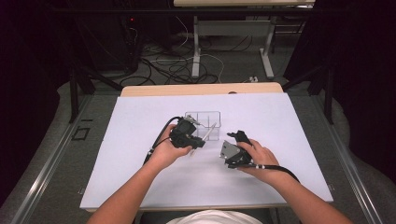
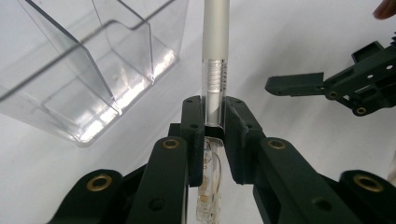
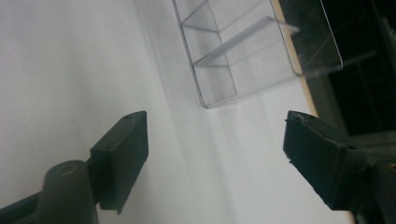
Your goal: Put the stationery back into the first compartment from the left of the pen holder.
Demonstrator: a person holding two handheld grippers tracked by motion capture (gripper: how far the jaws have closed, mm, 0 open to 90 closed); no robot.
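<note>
My left gripper [image 1: 196,142] [image 2: 215,116] is shut on a silver and clear pen [image 1: 208,131] [image 2: 215,46], gripped near its clear end, with the barrel pointing away past the jaws. A clear plastic box with dividers [image 1: 203,116] [image 2: 88,60] [image 3: 243,56] stands on the white sheet just beyond, and the pen's far end lies by its right side. My right gripper [image 1: 239,136] [image 3: 215,135] hovers to the right of the pen, open, with nothing between its jaws. One of its fingers [image 2: 294,85] shows in the left gripper view.
A white sheet [image 1: 140,140] covers the tabletop. The wooden table edge [image 1: 201,88] runs along the far side. Beyond it are table legs and cables on the floor [image 1: 187,65]. Both forearms come in from the bottom.
</note>
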